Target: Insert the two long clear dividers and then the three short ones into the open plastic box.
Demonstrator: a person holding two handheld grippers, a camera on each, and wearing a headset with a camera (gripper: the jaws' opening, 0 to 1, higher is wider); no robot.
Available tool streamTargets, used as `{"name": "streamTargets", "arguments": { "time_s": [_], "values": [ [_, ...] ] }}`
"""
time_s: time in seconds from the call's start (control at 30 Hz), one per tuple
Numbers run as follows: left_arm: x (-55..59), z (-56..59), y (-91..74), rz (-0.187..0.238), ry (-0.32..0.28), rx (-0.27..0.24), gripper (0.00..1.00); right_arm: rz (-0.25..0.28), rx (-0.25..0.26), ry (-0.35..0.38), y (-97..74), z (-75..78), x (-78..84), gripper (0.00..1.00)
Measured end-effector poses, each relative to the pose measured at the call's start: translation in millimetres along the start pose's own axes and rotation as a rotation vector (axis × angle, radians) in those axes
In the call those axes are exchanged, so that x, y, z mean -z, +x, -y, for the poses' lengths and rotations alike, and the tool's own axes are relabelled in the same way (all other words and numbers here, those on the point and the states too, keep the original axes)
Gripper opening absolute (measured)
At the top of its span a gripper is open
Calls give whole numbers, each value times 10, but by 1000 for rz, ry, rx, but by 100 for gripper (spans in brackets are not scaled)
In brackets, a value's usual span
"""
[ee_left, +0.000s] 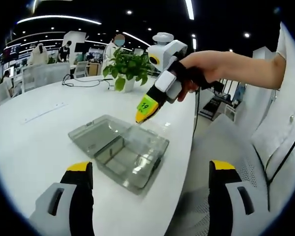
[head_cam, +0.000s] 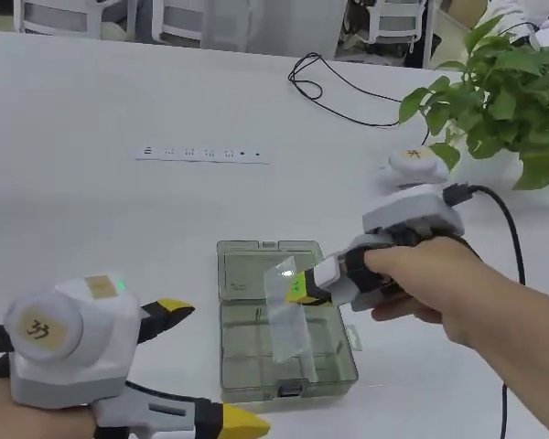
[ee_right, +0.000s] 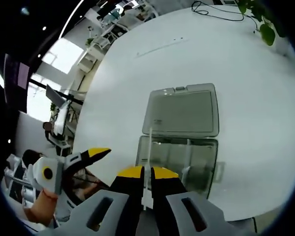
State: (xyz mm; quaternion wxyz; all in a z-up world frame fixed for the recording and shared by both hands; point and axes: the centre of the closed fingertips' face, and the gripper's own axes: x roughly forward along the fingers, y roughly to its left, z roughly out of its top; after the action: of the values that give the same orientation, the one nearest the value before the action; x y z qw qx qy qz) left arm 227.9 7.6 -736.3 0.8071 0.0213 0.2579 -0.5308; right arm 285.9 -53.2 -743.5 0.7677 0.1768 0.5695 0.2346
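A broad white table (head_cam: 119, 101) spreads under everything, with chairs at its far edge. On its far right corner stands a leafy green plant (head_cam: 503, 101), and a black cable (head_cam: 348, 91) loops across the top just beside it. Toward the near side, in the middle, the open plastic box (head_cam: 233, 352) lies flat, smoky and clear, with its lid folded back away from the person and its base nearer to them; in the left gripper view the box (ee_left: 96, 130) sits just ahead of the jaws.

The left gripper (head_cam: 210, 366) hovers near the box's left side, its yellow-tipped jaws spread wide with nothing between them; its own view shows the same gap (ee_left: 150, 167).

The right gripper (head_cam: 302, 288) reaches in from the right above the box, jaws pinched together on a clear divider (head_cam: 288, 320). The divider slants down from the jaws over the base; whether its lower edge touches the box, I cannot tell. In the right gripper view the divider (ee_right: 146, 162) shows edge-on, a thin line between the closed yellow tips (ee_right: 147, 172).

A flat white strip (head_cam: 201, 154) lies farther back, well apart from the box
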Motion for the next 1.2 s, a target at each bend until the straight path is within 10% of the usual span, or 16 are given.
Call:
{"name": "streamTargets", "arguments": {
  "time_s": [1.2],
  "values": [
    [30, 74, 20, 32, -19, 46, 98, -96, 145, 11, 357, 206, 152, 7]
  ]
}}
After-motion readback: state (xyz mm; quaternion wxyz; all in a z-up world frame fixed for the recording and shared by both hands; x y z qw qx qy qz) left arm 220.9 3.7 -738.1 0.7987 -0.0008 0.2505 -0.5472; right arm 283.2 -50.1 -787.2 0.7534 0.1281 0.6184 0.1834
